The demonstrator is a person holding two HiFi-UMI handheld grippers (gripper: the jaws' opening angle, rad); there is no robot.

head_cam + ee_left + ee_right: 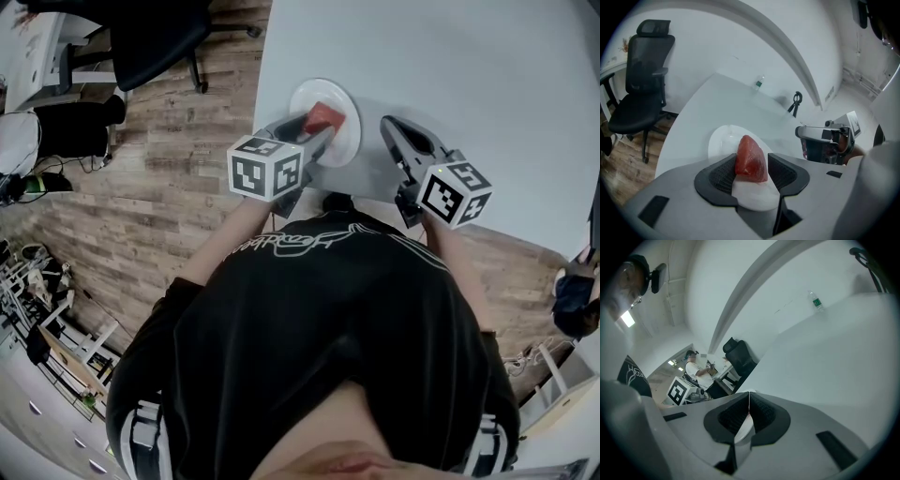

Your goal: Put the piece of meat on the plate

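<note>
here the left gripper [752, 160] stands released around the meat [750, 154], which rests on the plate [721, 140]; right gripper [749, 403] clenched, empty.

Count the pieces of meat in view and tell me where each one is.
1. The piece of meat lies over the white plate, between the left gripper's parted jaws. No other shows, though that gripper hides part of the plate.

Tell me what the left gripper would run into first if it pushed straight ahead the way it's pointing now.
The piece of meat already stands between the left gripper's open jaws. Pushing on, slanting down, it would probably meet the white plate first; depth is unclear.
</note>
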